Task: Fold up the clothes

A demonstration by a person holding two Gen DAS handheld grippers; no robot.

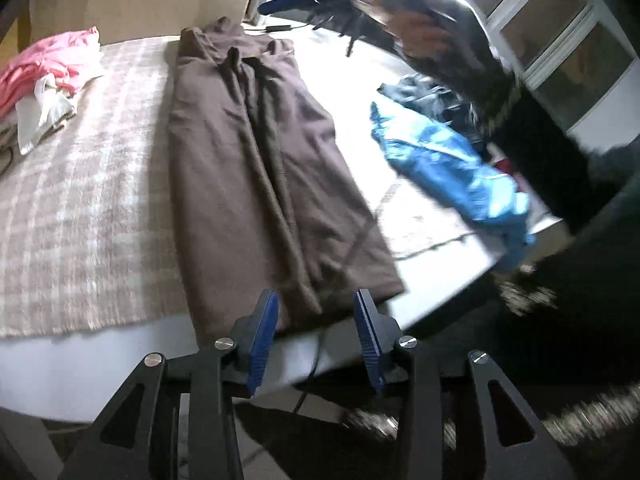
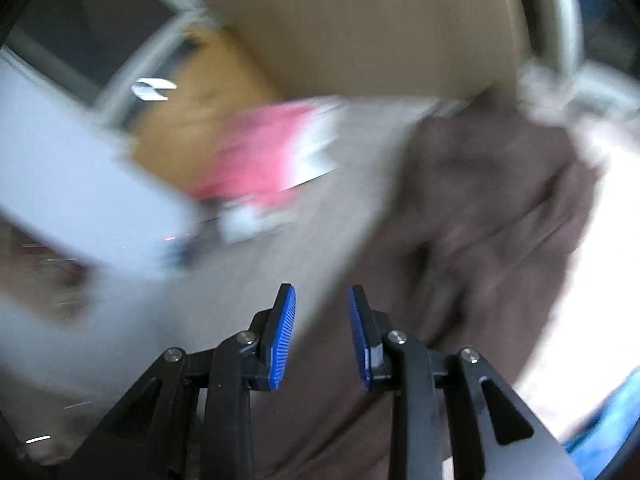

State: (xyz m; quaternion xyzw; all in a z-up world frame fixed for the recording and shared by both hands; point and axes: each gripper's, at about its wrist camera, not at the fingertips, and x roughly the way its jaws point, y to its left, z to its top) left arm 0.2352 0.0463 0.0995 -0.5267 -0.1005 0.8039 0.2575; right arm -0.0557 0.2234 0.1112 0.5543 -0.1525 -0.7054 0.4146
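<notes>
You see one brown garment (image 1: 256, 168) lying flat, one blue garment (image 1: 448, 160), one pink pile (image 1: 48, 68); your left gripper (image 1: 316, 340) and right gripper (image 2: 322, 336) gape empty.

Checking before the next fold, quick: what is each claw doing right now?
Left claw: open, holding nothing, above the brown garment's near edge.
Right claw: open, holding nothing.

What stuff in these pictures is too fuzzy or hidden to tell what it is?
- Right wrist view: smeared all over. The pink thing and the white shape can't be identified.
- Left wrist view: the person's hand at the top is blurred against window glare, so what it holds is unclear.
- Left wrist view: the blue garment is crumpled and blurred, so its type is unknown.
- Left wrist view: the near hem of the brown garment sits behind the left gripper.
</notes>
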